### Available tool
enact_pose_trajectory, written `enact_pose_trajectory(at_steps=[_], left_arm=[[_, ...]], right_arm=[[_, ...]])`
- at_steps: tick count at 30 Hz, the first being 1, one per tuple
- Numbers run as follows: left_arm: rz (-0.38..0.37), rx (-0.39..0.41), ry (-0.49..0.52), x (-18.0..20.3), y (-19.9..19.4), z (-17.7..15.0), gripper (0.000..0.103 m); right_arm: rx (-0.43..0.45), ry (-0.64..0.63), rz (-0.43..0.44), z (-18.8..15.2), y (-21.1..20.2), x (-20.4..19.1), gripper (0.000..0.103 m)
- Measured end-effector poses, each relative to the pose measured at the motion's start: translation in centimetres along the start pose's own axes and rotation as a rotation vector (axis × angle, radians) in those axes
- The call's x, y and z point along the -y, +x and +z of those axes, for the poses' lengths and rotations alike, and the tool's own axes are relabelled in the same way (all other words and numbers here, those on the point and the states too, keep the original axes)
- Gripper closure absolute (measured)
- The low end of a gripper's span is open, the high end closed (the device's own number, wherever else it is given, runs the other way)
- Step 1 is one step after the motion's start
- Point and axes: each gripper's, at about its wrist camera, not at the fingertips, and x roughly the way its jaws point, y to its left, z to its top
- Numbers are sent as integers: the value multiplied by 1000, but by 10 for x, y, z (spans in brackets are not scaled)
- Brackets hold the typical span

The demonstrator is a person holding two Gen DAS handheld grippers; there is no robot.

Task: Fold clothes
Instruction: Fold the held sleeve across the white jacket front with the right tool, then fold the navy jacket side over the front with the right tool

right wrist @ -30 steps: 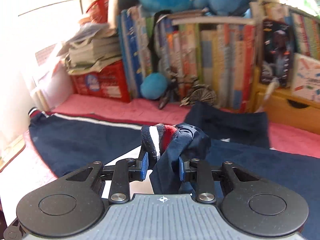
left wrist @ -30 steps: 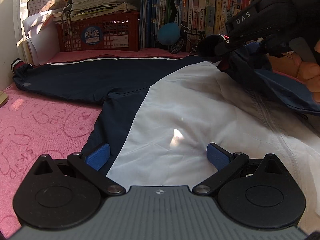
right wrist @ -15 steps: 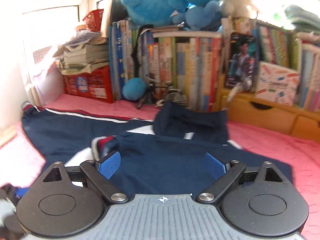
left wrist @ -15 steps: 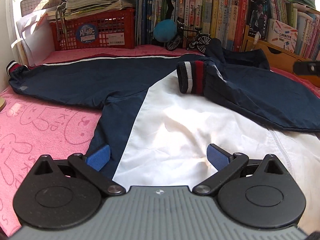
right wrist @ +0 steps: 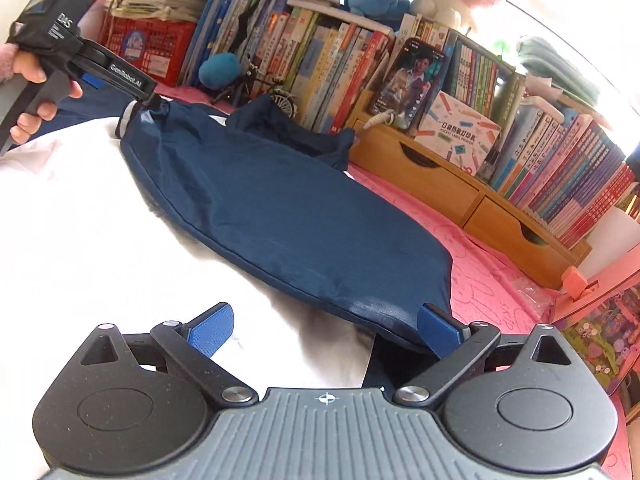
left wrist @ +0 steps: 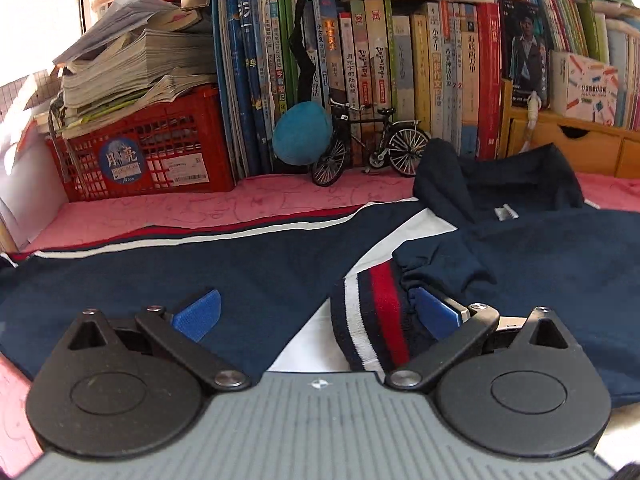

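A navy and white jacket (left wrist: pixel 160 268) lies spread on the pink mat (left wrist: pixel 200 208). Its right sleeve (right wrist: pixel 288 216) is folded across the white body (right wrist: pixel 100 240), and the striped red-white cuff (left wrist: pixel 380 312) rests at the chest. My left gripper (left wrist: pixel 314 312) is open, with the cuff lying between its fingers, close to the right one. In the right wrist view a hand holds that left gripper (right wrist: pixel 100 68) with its tips at the cuff (right wrist: pixel 132 116). My right gripper (right wrist: pixel 326 326) is open, low over the shoulder end of the folded sleeve, holding nothing.
Along the back stand a red crate (left wrist: pixel 152 148) under stacked papers, a row of books (left wrist: pixel 400 72), a blue plush ball (left wrist: pixel 302 132) and a model bicycle (left wrist: pixel 368 148). A wooden drawer unit (right wrist: pixel 460 184) lines the right side. Bare pink mat (right wrist: pixel 492 280) shows right of the sleeve.
My right gripper let go of the cuff, opened and drew back to the sleeve's shoulder end. My left gripper moved forward over the jacket until the cuff lay between its open fingers.
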Motion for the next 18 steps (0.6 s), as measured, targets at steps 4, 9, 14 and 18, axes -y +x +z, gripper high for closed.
enact_pose_trajectory(at_steps=[4, 9, 14, 18], left_arm=[[144, 48, 177, 9, -3, 6, 2], [157, 57, 220, 15, -2, 0, 0], [138, 56, 228, 20, 0, -9, 0], [167, 25, 252, 21, 10, -19, 0]], right_arm=[[6, -35, -30, -4, 4, -7, 3], [27, -66, -66, -7, 8, -10, 1], [17, -40, -151, -3, 19, 0, 1], [-42, 29, -273, -7, 36, 28, 1]])
